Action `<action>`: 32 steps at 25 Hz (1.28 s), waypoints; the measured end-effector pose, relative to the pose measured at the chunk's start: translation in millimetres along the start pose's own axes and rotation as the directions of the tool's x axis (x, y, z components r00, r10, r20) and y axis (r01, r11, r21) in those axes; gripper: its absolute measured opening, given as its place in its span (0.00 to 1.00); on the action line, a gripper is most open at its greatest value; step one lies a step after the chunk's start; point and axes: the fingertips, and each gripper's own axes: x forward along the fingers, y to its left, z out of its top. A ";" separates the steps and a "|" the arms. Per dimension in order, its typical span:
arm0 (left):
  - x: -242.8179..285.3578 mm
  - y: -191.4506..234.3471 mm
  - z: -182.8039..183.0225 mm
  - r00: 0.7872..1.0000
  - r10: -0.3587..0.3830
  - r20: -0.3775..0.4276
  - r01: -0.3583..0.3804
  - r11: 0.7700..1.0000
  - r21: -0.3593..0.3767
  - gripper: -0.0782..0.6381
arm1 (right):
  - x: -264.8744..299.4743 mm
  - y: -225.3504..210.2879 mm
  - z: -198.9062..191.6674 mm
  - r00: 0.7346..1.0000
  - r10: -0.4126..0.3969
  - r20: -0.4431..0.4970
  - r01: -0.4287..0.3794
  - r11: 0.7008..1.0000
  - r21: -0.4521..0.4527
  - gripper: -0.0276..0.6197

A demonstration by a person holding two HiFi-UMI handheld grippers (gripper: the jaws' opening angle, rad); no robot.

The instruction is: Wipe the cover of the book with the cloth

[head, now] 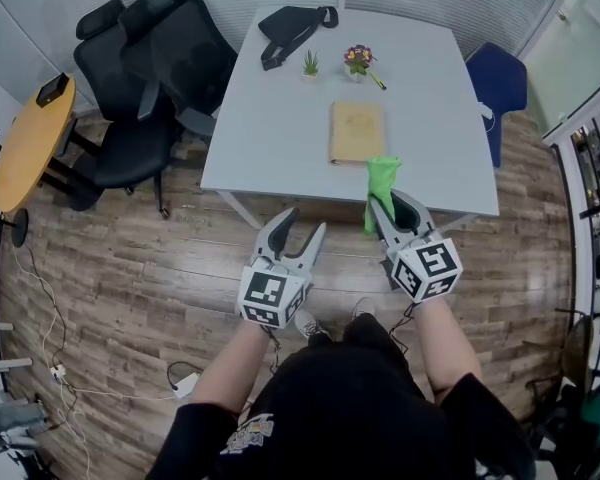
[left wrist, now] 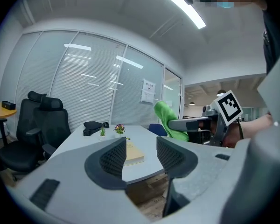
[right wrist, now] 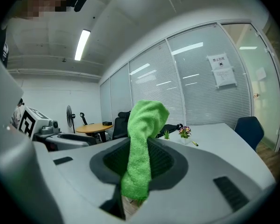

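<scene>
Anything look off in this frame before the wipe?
Nothing stands out. The book lies flat and closed on the table. The cloth hangs clamped in the right gripper. The left gripper is open and empty. The bag, plant and flowers sit tidy at the far side.

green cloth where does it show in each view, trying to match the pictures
Head view: cloth right of centre, hanging from the right gripper, just below the book, across the near edge of the table.
Left gripper view: cloth right of centre, held up by the right gripper.
Right gripper view: cloth at centre, pinched between the jaws.
Shared landmark: the flower pot on the table.
</scene>
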 end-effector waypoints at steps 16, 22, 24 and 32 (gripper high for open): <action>69.2 34.4 -3.3 0.995 0.075 -0.062 -0.077 0.996 -0.040 0.37 | 54.6 -65.9 1.2 0.999 0.042 -0.005 -0.042 0.999 0.033 0.20; 123.8 56.2 -13.5 0.989 0.096 -0.113 -0.106 0.991 -0.088 0.37 | 93.3 -110.2 -5.9 0.997 0.068 -0.029 -0.066 0.995 0.069 0.20; 145.2 62.2 -14.4 0.987 0.098 -0.128 -0.110 0.990 -0.093 0.37 | 106.7 -126.3 -7.2 0.996 0.077 -0.039 -0.074 0.994 0.084 0.20; 217.7 89.6 -23.0 0.979 0.103 -0.174 -0.131 0.979 -0.158 0.37 | 149.9 -178.6 -11.7 0.992 0.108 -0.066 -0.099 0.988 0.117 0.20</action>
